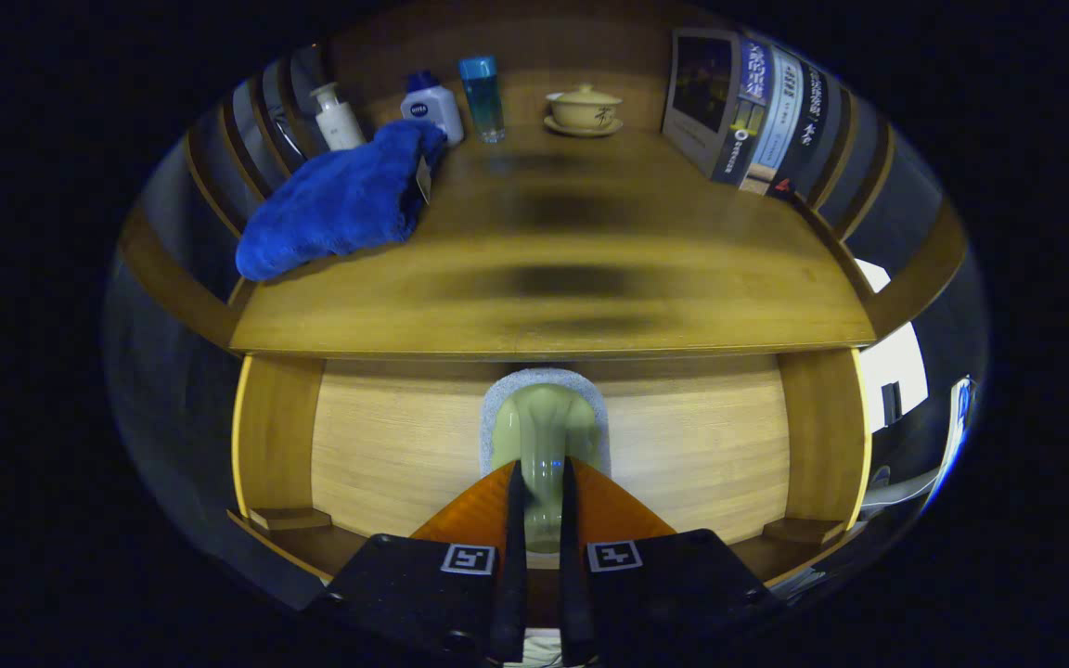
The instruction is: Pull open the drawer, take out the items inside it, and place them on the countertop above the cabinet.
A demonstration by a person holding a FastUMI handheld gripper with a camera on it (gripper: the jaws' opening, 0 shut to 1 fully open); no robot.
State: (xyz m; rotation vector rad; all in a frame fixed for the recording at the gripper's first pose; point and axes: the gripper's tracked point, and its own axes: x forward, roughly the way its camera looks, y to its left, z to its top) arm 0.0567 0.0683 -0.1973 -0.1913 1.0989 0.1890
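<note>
A pale green glossy item [546, 436], apparently a ceramic or plastic spoon or ladle seen end-on, is held in the gripper [542, 482], its narrow handle pinched between the two fingers, which are closed almost together with only the width of the handle left between them. The wider end of the item points away from the fingers and lies against a grey spongy pad [545, 382]; whether that pad is part of the item or a separate thing cannot be told. The item is carried over the opened drawer [386, 445], whose light wooden bottom is seen beneath and to either side, just under the front edge of the countertop [553, 278]. From its sheen the item is judged to be hard, smooth and rather slippery, light in weight, and liable to chip if knocked against the counter edge; a firm hold low on the handle is therefore thought best, with the wider end kept from swinging. On the countertop a blue towel [340, 199] is heaped on one side, with a white pump bottle [338, 116], a white lotion bottle [432, 109] and a blue-capped bottle [482, 97] behind it; a lidded cup on a saucer [584, 111] stands at the back, and books [748, 111] lean on the other side. The bare middle of the counter is judged the safest place for setting down.
</note>
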